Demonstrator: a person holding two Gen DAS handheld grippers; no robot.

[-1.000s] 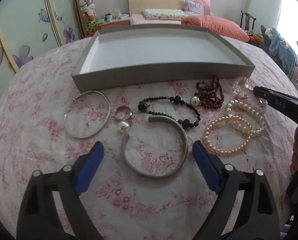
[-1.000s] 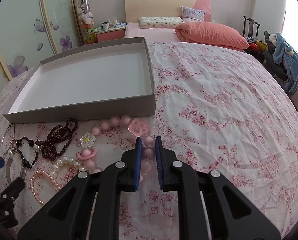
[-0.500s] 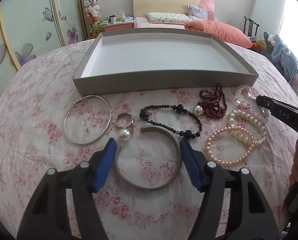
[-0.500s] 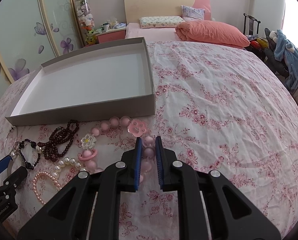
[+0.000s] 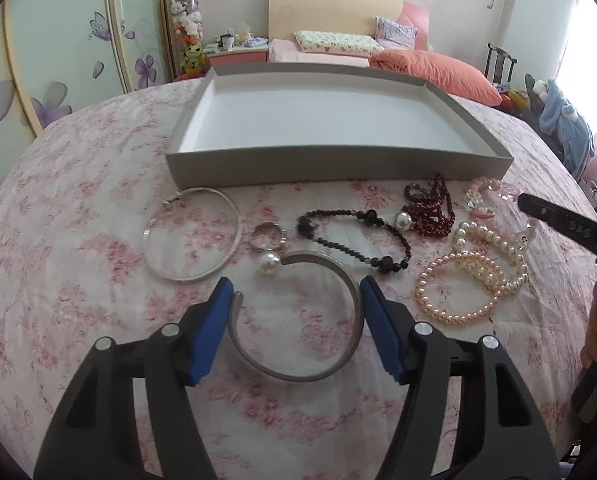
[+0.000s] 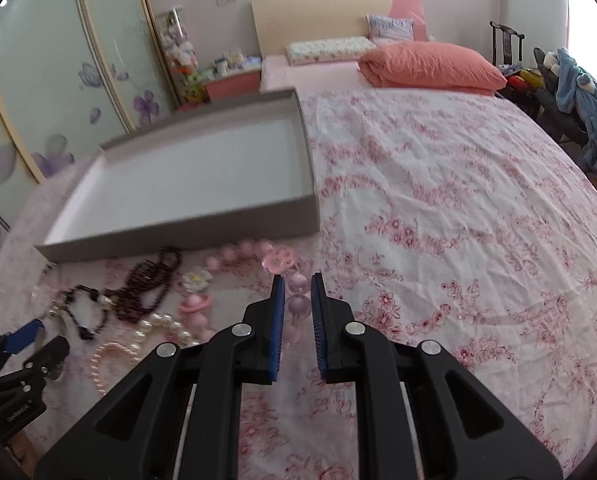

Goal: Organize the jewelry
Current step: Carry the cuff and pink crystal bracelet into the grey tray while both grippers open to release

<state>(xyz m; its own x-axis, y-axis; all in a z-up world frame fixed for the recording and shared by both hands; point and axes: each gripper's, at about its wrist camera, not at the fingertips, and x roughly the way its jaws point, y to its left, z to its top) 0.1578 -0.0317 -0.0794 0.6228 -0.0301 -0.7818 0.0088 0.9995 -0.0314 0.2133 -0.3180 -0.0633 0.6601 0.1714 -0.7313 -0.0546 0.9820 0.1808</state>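
Straddling the silver cuff (image 5: 298, 320), my left tool (image 5: 294, 304) stood wide, its blue pads just outside the cuff's sides on the floral bedspread (image 5: 78, 280). My right tool (image 6: 297, 300) was narrow around the pink bead bracelet (image 6: 296, 304); I could not tell if it pinched. Beyond lay pearl strands (image 5: 486, 264), a thin bangle (image 5: 194, 240) and the grey tray (image 5: 338, 164).

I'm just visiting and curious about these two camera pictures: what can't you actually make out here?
- Right wrist view: the pink translucent bead bracelet is partly hidden behind the right gripper; contact is unclear.
- Same view: motion blur smears the dark red bead strand and grey cardboard tray.
- Left wrist view: the right gripper's tip is cut off by the picture's right edge.
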